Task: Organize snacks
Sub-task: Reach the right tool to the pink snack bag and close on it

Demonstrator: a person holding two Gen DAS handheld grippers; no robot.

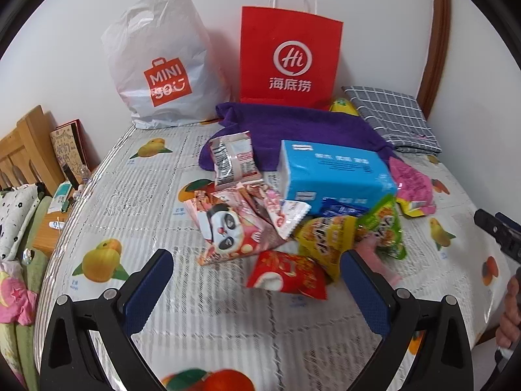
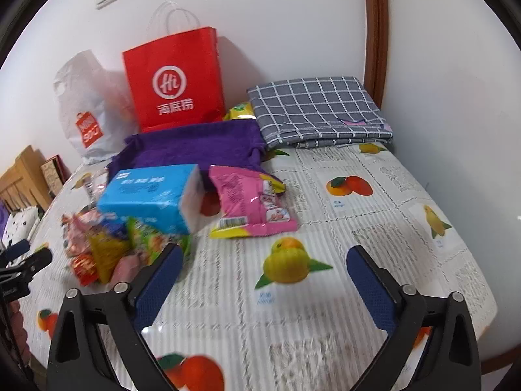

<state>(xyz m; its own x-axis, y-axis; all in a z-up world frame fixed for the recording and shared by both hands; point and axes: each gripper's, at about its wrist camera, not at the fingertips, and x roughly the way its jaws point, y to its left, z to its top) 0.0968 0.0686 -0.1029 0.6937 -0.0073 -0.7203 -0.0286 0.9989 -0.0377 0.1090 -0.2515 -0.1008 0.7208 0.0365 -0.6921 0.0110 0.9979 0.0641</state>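
Both claws gape wide, empty — left gripper [image 1: 257,260] above the red packet [image 1: 286,273]; right gripper [image 2: 263,260] over bare fruit-print cloth [image 2: 358,228], snack pile [image 2: 107,244] beside its left finger.

A lived-in home bedroom. Ahead of the hand-held gripper, a fruit-print cloth [image 1: 136,202] covers the surface, with a folded checked blanket [image 2: 319,110] and shopping bags [image 1: 289,55] against a plain white wall. To its left stand a wooden headboard [image 1: 22,150] and patterned bedding [image 1: 16,215].
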